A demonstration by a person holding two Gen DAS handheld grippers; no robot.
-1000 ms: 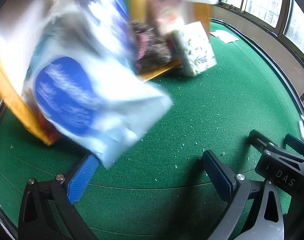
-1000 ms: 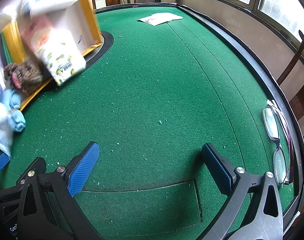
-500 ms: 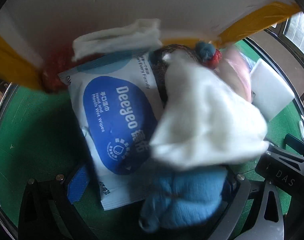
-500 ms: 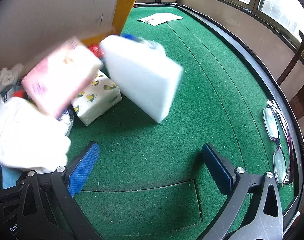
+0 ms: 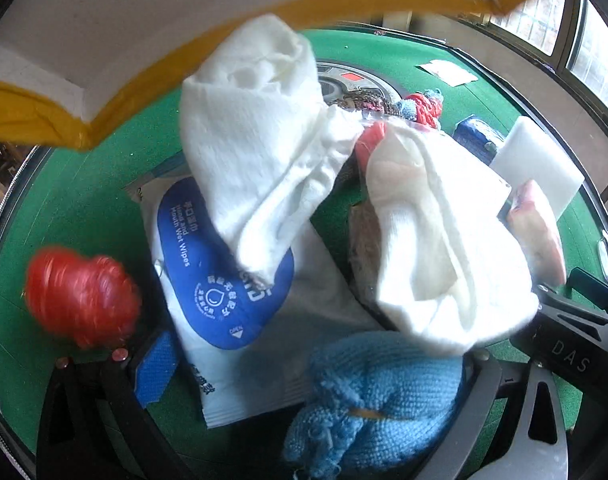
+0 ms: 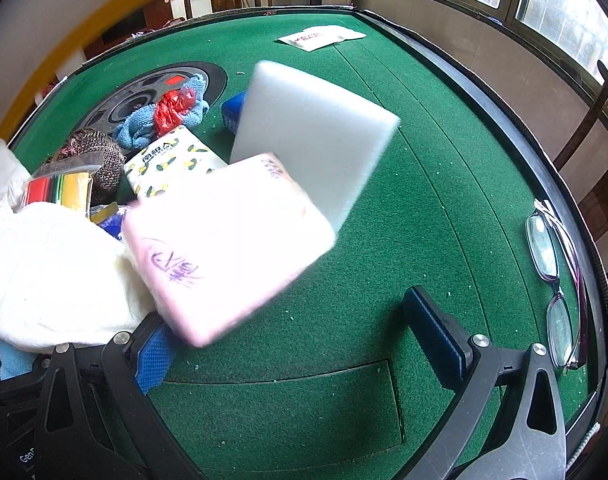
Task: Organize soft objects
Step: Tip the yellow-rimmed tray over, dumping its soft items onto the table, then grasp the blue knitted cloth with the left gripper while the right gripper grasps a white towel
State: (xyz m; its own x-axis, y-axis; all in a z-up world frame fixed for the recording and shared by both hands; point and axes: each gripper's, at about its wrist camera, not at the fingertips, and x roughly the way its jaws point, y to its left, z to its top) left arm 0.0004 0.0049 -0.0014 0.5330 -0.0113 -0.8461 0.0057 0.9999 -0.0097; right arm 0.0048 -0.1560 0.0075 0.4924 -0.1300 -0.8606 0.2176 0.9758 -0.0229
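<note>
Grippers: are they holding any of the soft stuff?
No. Both the left gripper and the right gripper have open jaws, gripping nothing; the wipes pack lies loose.

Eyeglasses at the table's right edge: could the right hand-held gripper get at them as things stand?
Probably yes. The right hand-held gripper is open and holds nothing, and bare green felt lies between it and the eyeglasses. The tumbling pink pack and white foam block are off to its left.

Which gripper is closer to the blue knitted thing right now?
Left. The blue knitted thing lies between the open fingers of the left gripper. The right gripper, also open, sits off to its right over bare green felt.
</note>
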